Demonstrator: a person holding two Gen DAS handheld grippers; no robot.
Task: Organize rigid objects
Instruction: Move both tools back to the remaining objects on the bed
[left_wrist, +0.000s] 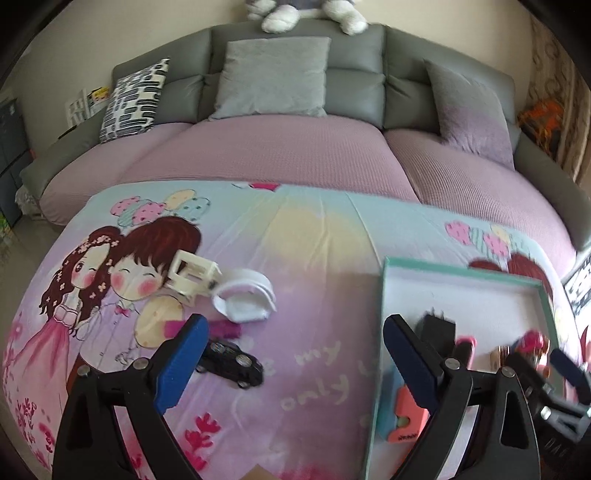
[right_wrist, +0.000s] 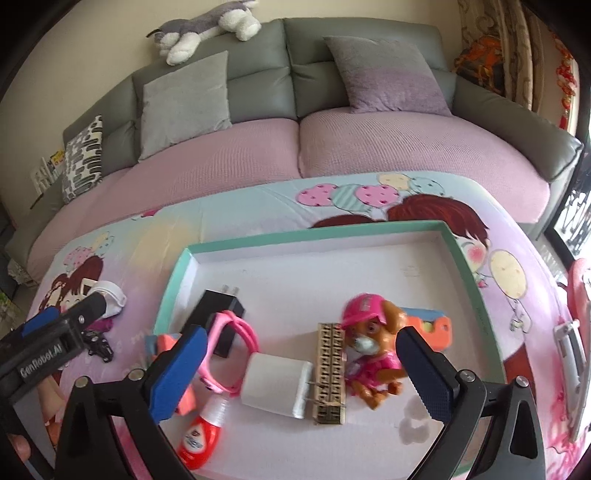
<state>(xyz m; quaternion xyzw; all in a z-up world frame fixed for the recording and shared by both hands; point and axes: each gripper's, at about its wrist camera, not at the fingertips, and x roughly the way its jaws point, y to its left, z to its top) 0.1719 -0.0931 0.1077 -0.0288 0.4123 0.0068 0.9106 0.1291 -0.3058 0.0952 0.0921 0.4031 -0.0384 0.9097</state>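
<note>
Left wrist view: the left gripper (left_wrist: 291, 354) is spread wide and grasps nothing, above the cloth's "my only" lettering (left_wrist: 325, 376); the black toy car (left_wrist: 231, 363) lies near its left finger.

Right wrist view: the right gripper (right_wrist: 301, 369) is released and empty over the tray (right_wrist: 476, 280), where the white charger (right_wrist: 275, 384) lies. The left gripper's body reads "GenRobot.AI" (right_wrist: 40, 363).

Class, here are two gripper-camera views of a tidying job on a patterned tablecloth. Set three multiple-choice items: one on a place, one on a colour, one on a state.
1. Where is the black toy car?
A. in the tray
B. on the cloth, outside the tray
C. on the sofa

2. What colour is the tray rim?
A. teal
B. red
C. black

3. The right gripper is
A. shut on the puppy
B. shut on the charger
C. open

Key: 1 B, the car lies left of the tray; 2 A, its edge is teal; 3 C, both pads stand apart, touching nothing.
</note>
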